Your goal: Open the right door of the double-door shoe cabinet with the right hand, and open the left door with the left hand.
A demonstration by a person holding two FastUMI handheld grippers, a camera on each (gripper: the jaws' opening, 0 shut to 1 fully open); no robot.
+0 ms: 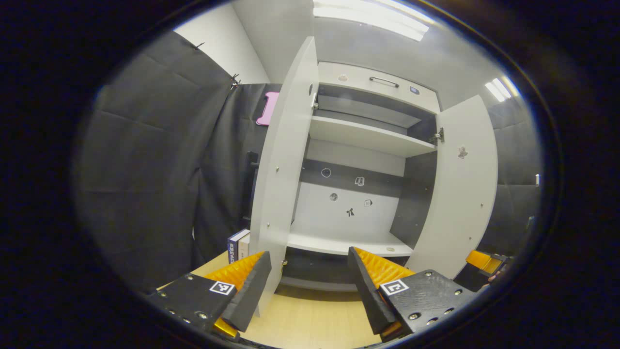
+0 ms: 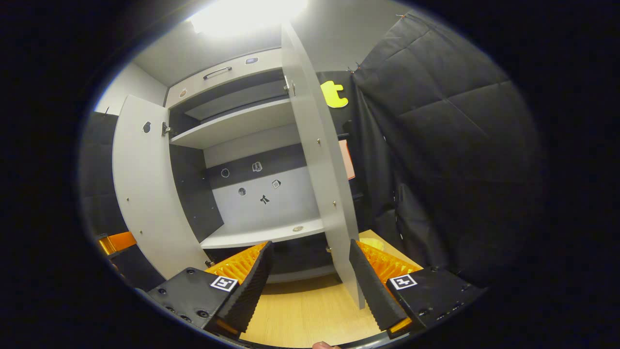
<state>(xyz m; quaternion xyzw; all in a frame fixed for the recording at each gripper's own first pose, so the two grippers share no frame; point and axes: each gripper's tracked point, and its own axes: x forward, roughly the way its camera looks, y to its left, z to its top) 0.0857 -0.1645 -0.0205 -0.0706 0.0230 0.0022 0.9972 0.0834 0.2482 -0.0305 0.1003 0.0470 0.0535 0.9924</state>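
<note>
The left gripper (image 1: 308, 286) has its jaws spread wide, gripping nothing; the left door (image 1: 283, 174) stands swung open, its edge just inside the left-hand jaw. The right gripper (image 2: 310, 281) is equally wide and empty, the open right door (image 2: 319, 184) hanging between its jaws near the right-hand one, above the tabletop (image 2: 305, 310).

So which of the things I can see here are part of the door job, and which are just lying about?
Job: left door, right door, shoe cabinet, left gripper, right gripper, both open.

Lying about: books beside the cabinet, stickers on its back panel, wooden table.
</note>
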